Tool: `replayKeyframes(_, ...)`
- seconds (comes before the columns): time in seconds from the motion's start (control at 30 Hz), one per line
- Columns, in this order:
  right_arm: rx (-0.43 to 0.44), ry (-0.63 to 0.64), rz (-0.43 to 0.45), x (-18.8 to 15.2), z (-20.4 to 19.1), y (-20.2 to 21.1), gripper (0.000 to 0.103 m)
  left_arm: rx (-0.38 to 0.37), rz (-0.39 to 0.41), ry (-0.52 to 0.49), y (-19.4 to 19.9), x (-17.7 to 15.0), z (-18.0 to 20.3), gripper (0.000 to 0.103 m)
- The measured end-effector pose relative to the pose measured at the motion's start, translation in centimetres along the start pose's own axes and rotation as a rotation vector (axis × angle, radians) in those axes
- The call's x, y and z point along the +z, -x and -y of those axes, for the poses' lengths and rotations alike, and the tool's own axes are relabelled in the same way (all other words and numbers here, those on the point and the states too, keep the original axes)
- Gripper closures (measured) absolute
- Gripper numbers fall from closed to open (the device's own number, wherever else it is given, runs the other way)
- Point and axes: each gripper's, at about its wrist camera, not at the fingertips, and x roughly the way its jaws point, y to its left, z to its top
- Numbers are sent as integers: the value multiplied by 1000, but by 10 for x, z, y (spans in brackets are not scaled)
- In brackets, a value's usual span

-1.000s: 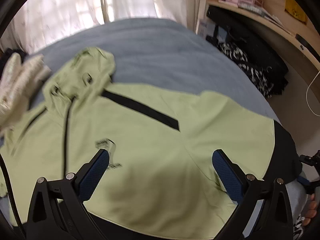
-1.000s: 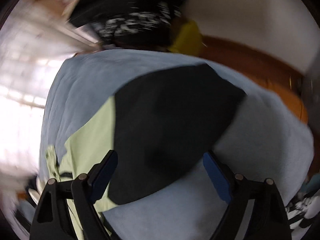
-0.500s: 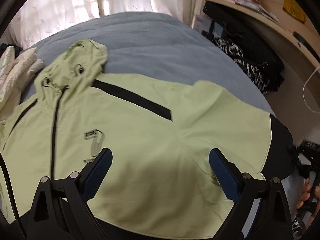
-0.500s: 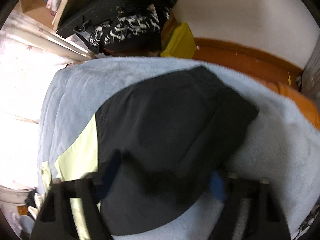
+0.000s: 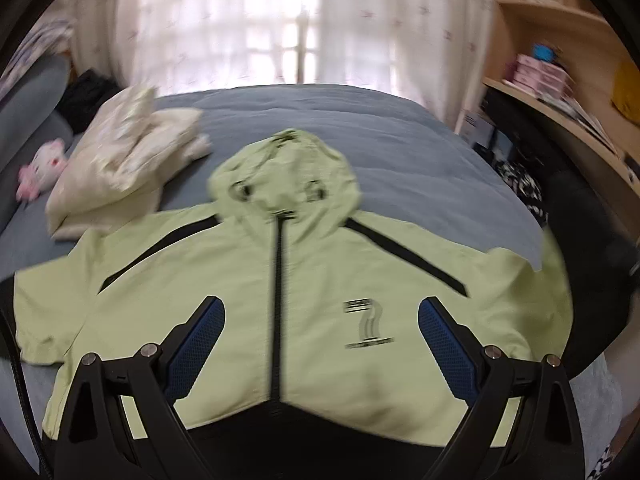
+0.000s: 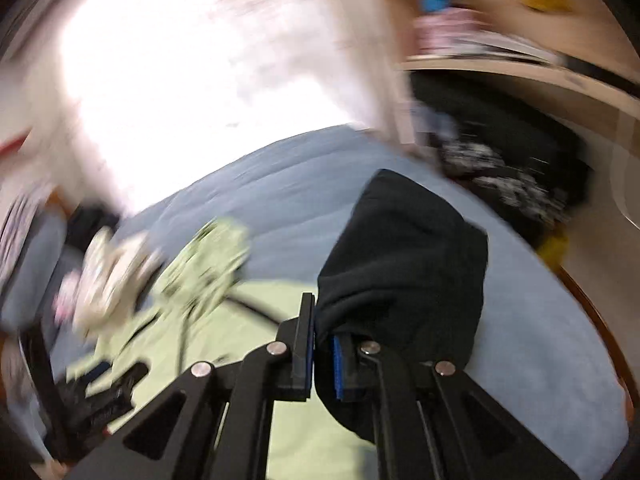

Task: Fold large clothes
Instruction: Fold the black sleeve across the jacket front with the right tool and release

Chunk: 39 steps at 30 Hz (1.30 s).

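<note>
Jacket (image 5: 320, 320) chest logo: large "7", small text blurred. Left gripper (image 5: 320, 344) jaws wide; right gripper (image 6: 322, 344) jaws just closed, pinching black sleeve (image 6: 404, 264).

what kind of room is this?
Most likely a bedroom: a jacket is spread on a bed with a blue-grey cover, a curtained window behind it, and wooden shelves along one side.

Light green hooded jacket (image 5: 320, 300) lies front-up, spread flat on blue-grey bed, hood at far end, black zip closed down centre, black shoulder stripes, chest logo. Its black sleeve end (image 6: 404, 256) is lifted, bunched.
</note>
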Motion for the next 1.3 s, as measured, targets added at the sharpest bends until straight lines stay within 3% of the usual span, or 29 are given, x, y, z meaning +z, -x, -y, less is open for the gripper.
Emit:
replayKeyframes(0.07, 33, 46, -79, -19, -29, -28, 96, 10, -9, 30, -2, -5, -23, 6)
replayKeyframes(0.23, 71, 88, -397, -90, -63, -114, 90, 12, -43, 84, -15, -28, -61, 6)
replayKeyframes(0.3, 80, 88, -459, -112, -64, -125, 60, -15, -56, 117, -19, -37, -71, 6)
replayKeyframes(0.33, 92, 94, -457, -120, -70, -121, 52, -27, -65, 127, -20, -41, -75, 6)
replayKeyframes(0.4, 125, 109, -442, -127, -75, -109, 27, -48, -98, 143, -27, -46, -77, 6)
replayKeyframes(0.43, 134, 110, -431, -127, -75, -102, 24, -59, -113, 147, -29, -48, -77, 6)
replayKeyframes(0.6, 111, 75, -381, -125, -74, -70, 24, -136, -150, 107, -33, -52, -57, 6)
replayKeyframes(0.87, -42, -151, -255, -134, -18, -18, 24, -245, -173, -116, -28, -62, 20, 6)
replayKeyframes(1.0, -103, -185, -205, -132, 6, 1, 24, -267, -215, -225, -35, -73, 63, 6)
replayKeyframes(1.13, -158, -185, -196, -135, 20, 5, 24, -245, -233, -322, -46, -83, 98, 6)
replayKeyframes(1.3, -142, -222, -207, -145, 33, 3, 24, -189, -267, -367, -71, -88, 124, 6)
